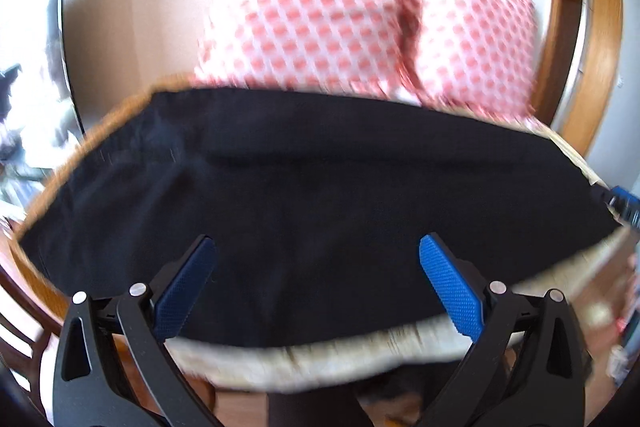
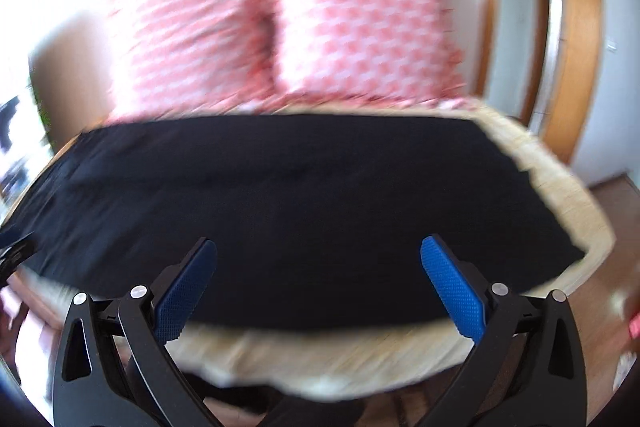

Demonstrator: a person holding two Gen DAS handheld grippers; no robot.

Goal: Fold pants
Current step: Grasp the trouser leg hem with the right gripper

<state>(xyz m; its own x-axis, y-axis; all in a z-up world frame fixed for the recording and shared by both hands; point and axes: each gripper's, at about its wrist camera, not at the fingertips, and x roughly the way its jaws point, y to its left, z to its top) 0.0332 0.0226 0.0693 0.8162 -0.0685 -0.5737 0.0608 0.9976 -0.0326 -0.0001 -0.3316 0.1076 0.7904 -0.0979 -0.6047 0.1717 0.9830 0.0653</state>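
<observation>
Lying flat across pale table, black pants form long band, apparently legs already folded together; judge lengthwise fold done, crosswise folds left. Left gripper fingers spread wide, holding nothing; right gripper likewise. Checked pillows at 12 o'clock. Left view alone shows other gripper at 3 o'clock; right view shows pants' right end. Both frames blurred.

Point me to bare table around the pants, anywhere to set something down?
Bare wood shows as a strip of table along the near edge, before the black pants, and a wider patch at the right end. The far edge is crowded by checkered pillows.
</observation>
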